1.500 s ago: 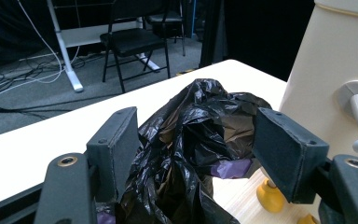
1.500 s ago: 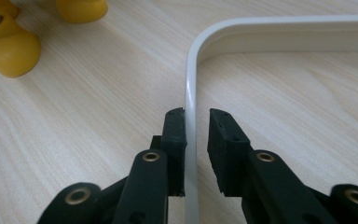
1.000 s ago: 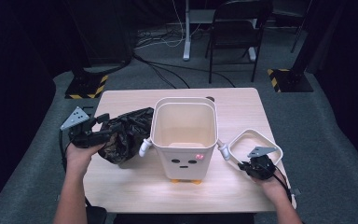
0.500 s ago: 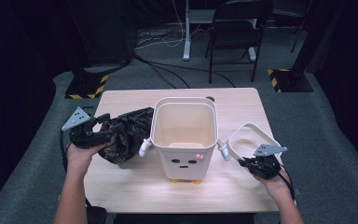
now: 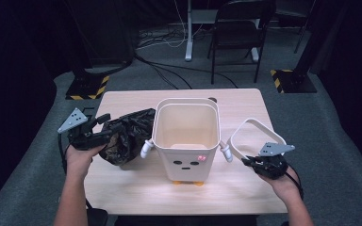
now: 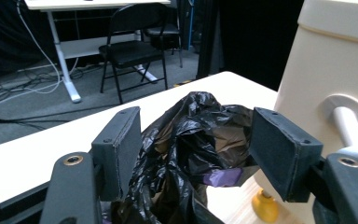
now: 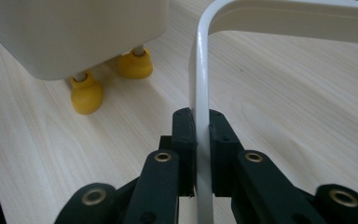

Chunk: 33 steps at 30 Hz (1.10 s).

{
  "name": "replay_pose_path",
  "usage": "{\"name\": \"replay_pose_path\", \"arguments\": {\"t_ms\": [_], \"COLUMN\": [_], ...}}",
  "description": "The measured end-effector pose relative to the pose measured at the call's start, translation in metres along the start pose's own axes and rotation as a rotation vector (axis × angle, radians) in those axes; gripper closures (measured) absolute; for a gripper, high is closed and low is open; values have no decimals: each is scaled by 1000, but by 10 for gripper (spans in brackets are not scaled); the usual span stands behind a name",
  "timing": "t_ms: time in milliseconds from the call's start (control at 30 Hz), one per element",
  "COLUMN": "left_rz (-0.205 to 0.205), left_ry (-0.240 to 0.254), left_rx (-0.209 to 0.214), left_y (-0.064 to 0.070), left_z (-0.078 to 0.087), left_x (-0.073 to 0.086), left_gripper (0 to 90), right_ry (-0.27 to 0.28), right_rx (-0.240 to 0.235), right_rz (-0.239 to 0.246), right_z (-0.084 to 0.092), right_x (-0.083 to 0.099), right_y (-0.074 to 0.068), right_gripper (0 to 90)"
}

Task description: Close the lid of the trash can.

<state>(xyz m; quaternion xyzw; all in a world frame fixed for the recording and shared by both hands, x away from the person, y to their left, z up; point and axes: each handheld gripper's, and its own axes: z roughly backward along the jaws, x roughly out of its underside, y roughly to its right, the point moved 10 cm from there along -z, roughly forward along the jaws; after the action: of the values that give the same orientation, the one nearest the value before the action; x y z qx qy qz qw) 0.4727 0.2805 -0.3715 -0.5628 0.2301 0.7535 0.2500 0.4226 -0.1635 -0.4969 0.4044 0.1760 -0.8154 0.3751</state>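
High view: right claw (image 5: 248,161) (raised) on ring (image 5: 257,124)

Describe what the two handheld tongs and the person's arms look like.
Both tongs are black. The left tongs have broad flat rectangular pads on arms joined with brass-ringed pivots; the right tongs are built the same. Each carries a grey three-cornered plate on top and trails a black cable. The forearms are bare, with no sleeves.

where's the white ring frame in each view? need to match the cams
High view: white ring frame lies right of the bin, its near edge in the right gripper.
Left gripper view: no frame here; black bag and bin wall.
Right gripper view: frame rises from the clamped jaws, centre.
Shared landmark: bin's yellow feet.
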Motion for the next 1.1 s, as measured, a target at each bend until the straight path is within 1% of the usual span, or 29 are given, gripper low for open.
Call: {"name": "replay_pose_path", "arguments": {"t_ms": [67, 133, 267, 633, 733, 800, 900, 1000, 1100], "left_rz": [9, 8, 14, -6, -1, -3, -10, -19, -24], "left_ry": [0, -4, -4, -23, -17, -17, -27, -32, -33], "left_rx": [11, 20, 50, 59, 98, 110, 112, 102, 104], "left_y": [1, 3, 9, 13, 17, 19, 21, 21, 22], "left_z": [0, -1, -2, -5, -6, -7, -8, -8, -8], "left_x": [0, 0, -1, 1, 0, 0, 1, 2, 2], "left_gripper": [345, 350, 353, 354, 354, 354, 354, 355, 356], "right_ry": [7, 15, 43, 168, 205, 228, 256, 271, 285], "right_rx": [-4, -8, -21, -74, -94, -104, -111, -114, -121], "right_rz": [10, 16, 13, -1, -8, -6, 2, 13, 20], "right_z": [3, 7, 16, 47, 55, 60, 66, 72, 77], "right_x": [-5, -10, -18, -49, -57, -62, -69, -74, -78], "right_y": [-1, -2, -3, -10, -12, -14, -17, -19, -21], "right_gripper": [833, 833, 832, 833, 832, 833, 833, 833, 833]}}
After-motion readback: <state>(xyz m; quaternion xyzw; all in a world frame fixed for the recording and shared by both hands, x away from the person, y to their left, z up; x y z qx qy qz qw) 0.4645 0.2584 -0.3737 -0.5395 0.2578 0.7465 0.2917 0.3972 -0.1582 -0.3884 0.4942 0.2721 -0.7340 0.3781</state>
